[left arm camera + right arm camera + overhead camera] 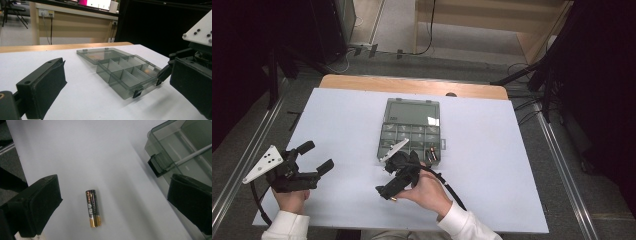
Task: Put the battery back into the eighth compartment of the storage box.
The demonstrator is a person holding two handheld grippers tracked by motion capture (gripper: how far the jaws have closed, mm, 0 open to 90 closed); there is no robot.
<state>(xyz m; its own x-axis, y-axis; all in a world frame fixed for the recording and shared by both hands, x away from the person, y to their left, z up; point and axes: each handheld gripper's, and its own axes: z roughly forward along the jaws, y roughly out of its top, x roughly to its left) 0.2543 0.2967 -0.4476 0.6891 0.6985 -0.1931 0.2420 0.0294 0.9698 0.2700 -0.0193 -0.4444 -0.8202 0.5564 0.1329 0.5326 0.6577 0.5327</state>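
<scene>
The right gripper (112,202), jaws spread, hovers over a battery (93,208) at lower centre; the left gripper (314,157) is likewise spread.

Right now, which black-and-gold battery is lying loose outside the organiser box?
The black-and-gold battery on the white table, between the open right gripper jaws; others sit inside the smoky plastic organiser box.

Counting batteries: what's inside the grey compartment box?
The open, clear grey plastic compartment box holds batteries in a near-right compartment. The right gripper and hand cover its near-left compartments.
</scene>
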